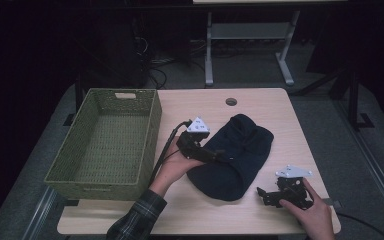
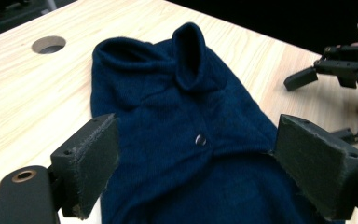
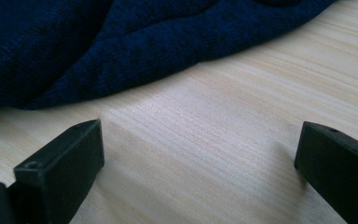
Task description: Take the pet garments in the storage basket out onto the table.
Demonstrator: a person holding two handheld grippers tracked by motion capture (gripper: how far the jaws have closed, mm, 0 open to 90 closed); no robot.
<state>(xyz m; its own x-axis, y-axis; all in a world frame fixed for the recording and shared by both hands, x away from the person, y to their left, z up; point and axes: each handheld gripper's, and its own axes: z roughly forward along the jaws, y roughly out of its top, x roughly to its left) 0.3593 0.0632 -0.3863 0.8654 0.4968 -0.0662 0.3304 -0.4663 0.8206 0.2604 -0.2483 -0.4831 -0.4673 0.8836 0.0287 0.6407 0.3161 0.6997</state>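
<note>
High view: light wooden worktop [image 1: 260, 210], dim room, a person's forearms coming in from the near edge.
Garment: dark blue knitted garment [image 1: 232, 157] lying flat near the middle of the worktop, running from far right to near left; folds and a small collar at its far end.
Garment detail: in the left gripper view one small dark button [image 2: 200, 139] sits on the knit, about midway between the two pads.
Left tongs: left tongs [image 1: 219, 156] held in the left hand [image 1: 175, 167], reaching from the left over the garment's left side; jaws spread wide apart, nothing between them but cloth below.
Left tongs contact: cannot tell whether the pads touch the knit or hang just over it.
Right tongs: right tongs [image 1: 263, 195] held in the right hand [image 1: 312, 212] at the near right of the worktop, pointing left toward the garment's near end.
Right tongs state: jaws wide apart over bare wood in the right gripper view; the garment's edge [image 3: 121, 51] lies just beyond them, not touching.
Basket: green woven basket [image 1: 152, 125] on the left side of the worktop, just beside the left forearm, apart from the garment.
Cable hole: round hole [image 1: 231, 102] in the worktop at the far edge, beyond the garment.
</note>
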